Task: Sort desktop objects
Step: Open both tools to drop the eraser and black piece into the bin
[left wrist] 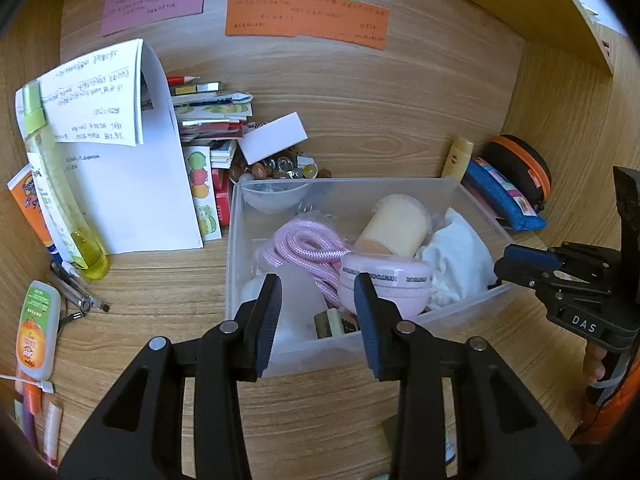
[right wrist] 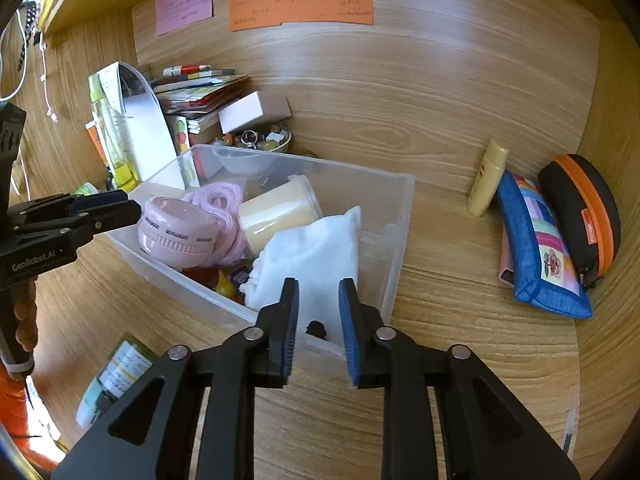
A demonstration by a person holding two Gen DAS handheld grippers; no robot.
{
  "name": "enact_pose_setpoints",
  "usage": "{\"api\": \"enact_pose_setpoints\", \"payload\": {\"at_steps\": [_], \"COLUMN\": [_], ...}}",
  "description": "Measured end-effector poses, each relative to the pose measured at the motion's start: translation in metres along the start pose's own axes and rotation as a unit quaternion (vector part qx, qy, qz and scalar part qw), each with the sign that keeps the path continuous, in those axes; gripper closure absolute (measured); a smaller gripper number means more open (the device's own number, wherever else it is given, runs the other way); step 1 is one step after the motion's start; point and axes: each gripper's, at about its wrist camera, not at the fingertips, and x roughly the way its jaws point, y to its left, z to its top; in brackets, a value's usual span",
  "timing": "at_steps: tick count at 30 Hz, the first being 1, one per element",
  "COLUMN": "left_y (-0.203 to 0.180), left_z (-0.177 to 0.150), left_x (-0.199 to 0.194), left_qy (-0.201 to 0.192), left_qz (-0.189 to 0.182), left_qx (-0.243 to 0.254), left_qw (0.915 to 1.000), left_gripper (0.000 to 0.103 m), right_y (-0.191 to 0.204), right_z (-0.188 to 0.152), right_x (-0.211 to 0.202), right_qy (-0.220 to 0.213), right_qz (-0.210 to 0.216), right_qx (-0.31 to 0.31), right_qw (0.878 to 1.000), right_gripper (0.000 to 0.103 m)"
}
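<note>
A clear plastic bin stands on the wooden desk. It holds a pink round case, a pink rope, a cream jar and a white cloth. My left gripper is open above the bin's near wall, empty. My right gripper is open and empty, hovering over the white cloth at the bin's near corner. It also shows in the left wrist view at the bin's right edge.
White papers, a yellow-green bottle, sticker sheets and a bowl of trinkets crowd the back left. Pens and tubes lie at the left. A cream tube, blue pouch and black-orange case sit at the right.
</note>
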Motion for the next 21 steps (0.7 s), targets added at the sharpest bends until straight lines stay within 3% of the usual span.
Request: {"api": "enact_pose_setpoints", "payload": {"at_steps": [7,10,15,17,21], "left_y": [-0.005,-0.006,-0.008,-0.01,-0.011], "left_z": [-0.004,-0.007,-0.014,-0.018,-0.025], "left_x": [-0.02,-0.028,-0.043,-0.048,-0.057], "left_qy": [-0.016,-0.021,-0.032,-0.035,-0.038], "left_qz": [0.009,0.014,0.023,0.029,0.033], "left_qx": [0.005,0.005,0.006,0.009,0.01], "left_qw": [0.9998,0.9997,0.9992,0.9989,0.9987], "left_gripper": [0.061,0.053,0.04,0.037,0.028], "right_y": [0.008,0.013,0.023,0.027,0.035], "right_z": [-0.003,-0.005,-0.009,-0.012,-0.019], "right_x": [-0.018,-0.026,-0.039,-0.044,-0.054], "right_qy": [-0.019,-0.026,-0.035,-0.039,-0.045], "right_qz": [-0.007,-0.009,-0.013,-0.018,-0.016], "right_qx": [-0.007,-0.011,-0.02,-0.023,-0.03], "right_qw": [1.0,1.0,0.999,0.999,0.998], "right_gripper": [0.06,0.049,0.042,0.032,0.029]}}
